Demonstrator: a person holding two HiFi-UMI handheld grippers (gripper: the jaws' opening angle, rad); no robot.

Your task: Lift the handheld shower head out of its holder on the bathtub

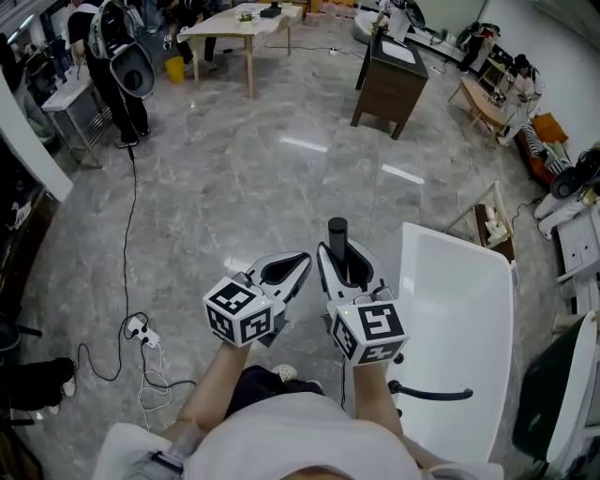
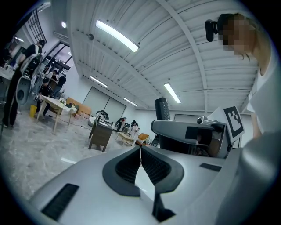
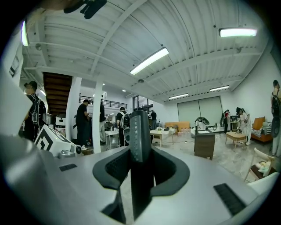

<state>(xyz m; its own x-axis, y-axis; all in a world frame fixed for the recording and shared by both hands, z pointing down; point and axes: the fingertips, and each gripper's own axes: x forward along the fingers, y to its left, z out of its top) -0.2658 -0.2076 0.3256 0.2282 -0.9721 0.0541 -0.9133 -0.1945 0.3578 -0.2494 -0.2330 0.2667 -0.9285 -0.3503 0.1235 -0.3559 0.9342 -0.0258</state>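
Right gripper view shows the dark ribbed fingers (image 3: 115,166) of the right gripper (image 3: 140,150) pinching a black, bar-shaped handheld shower head (image 3: 139,129) from both sides. The shower head stands upright between them, and its rounded top rises above the fingertips. It is slim and matt, with a column of small dots running down the face on its left side. In the left gripper view the left gripper (image 2: 140,147) has its fingers pressed together at the tips, with nothing between them.

In the head view each gripper carries a white cube printed with black square marker patterns. No words or brand marks can be read on them. The right gripper (image 1: 347,267) holds the shower head (image 1: 337,232) above the grey marbled floor (image 1: 234,178), just beside the left rim of the white oval bathtub (image 1: 459,281). It is well apart from the black curved fitting (image 1: 433,394) at the tub's near end. The left gripper (image 1: 298,262) hangs close alongside. Farther off stand a dark wooden cabinet (image 1: 387,89) and a light wooden table (image 1: 242,26).
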